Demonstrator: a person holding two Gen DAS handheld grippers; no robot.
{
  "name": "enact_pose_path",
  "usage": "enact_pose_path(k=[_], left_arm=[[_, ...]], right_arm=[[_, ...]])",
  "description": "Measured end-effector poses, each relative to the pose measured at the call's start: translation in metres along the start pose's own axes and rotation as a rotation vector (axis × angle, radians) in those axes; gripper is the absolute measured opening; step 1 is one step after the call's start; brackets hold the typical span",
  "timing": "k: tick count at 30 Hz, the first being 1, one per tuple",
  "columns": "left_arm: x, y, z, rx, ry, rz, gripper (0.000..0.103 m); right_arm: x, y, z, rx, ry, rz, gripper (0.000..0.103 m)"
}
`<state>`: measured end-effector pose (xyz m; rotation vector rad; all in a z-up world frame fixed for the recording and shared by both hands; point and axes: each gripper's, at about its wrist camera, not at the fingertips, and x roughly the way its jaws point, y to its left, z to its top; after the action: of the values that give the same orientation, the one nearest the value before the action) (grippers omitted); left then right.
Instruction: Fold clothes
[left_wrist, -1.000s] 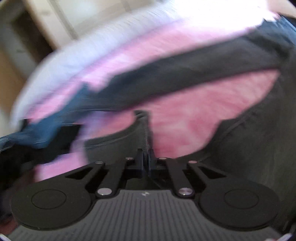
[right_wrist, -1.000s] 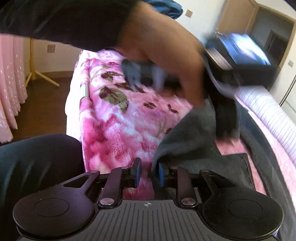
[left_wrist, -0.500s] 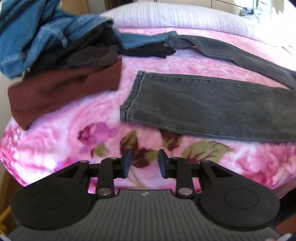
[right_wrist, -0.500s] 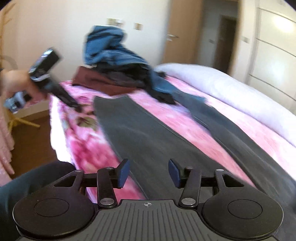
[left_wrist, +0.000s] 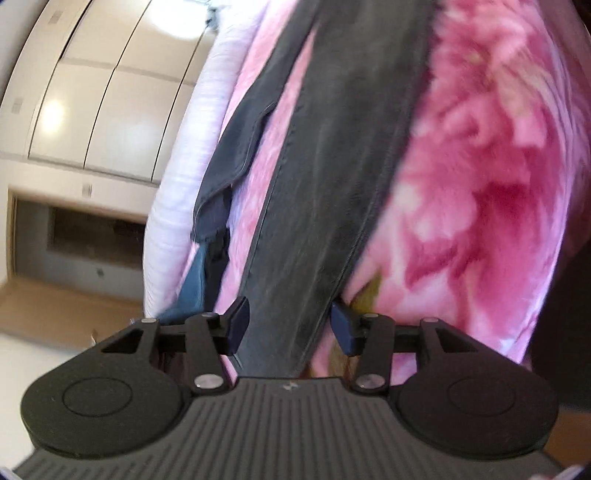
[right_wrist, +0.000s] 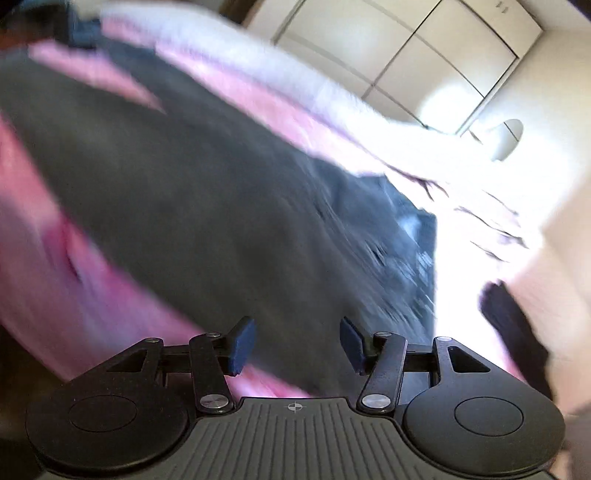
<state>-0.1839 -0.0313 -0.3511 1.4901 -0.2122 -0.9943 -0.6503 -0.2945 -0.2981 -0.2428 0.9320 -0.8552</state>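
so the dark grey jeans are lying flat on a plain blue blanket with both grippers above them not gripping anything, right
Not quite: the blanket is pink with a flower print, not plain blue, as the left wrist view shows. The rest holds: the dark grey jeans lie flat on it, and the left gripper and right gripper are above them, jaws opening, with nothing pinched.

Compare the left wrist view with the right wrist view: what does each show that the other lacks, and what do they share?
Only the left wrist view shows the left gripper, jaws opening and empty over a leg of the grey jeans, plus a blue garment. Only the right wrist view shows the right gripper, also opening and empty, and the jeans' blurred wide upper part. Both show the jeans, the pink blanket, the white bedding and the wardrobe doors.
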Motion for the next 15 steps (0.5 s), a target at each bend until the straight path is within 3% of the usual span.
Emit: enact_pose_path(k=[4, 7, 11, 12, 13, 14, 15], left_arm=[[0.005, -0.004, 0.0, 0.067, 0.01, -0.012, 0.033], [0.005, -0.01, 0.001, 0.149, 0.007, 0.006, 0.035], [0.01, -0.015, 0.004, 0.237, -0.001, 0.014, 0.035], [0.013, -0.014, 0.005, 0.239, 0.007, -0.009, 0.031], [0.016, -0.013, 0.006, 0.24, 0.017, -0.033, 0.014], [0.019, -0.011, 0.008, 0.22, 0.028, -0.048, 0.006], [0.022, -0.009, 0.009, 0.199, 0.04, -0.062, 0.005]], right_arm=[[0.008, 0.001, -0.038, -0.144, 0.07, -0.071, 0.056], [0.022, 0.009, -0.056, -0.299, 0.085, -0.137, 0.056], [0.033, 0.007, -0.065, -0.446, 0.03, -0.215, 0.056], [0.038, 0.006, -0.066, -0.486, 0.03, -0.214, 0.056], [0.04, 0.002, -0.068, -0.505, 0.03, -0.189, 0.055], [0.043, -0.002, -0.069, -0.522, 0.03, -0.162, 0.052], [0.041, -0.009, -0.069, -0.486, 0.024, -0.102, 0.033]])
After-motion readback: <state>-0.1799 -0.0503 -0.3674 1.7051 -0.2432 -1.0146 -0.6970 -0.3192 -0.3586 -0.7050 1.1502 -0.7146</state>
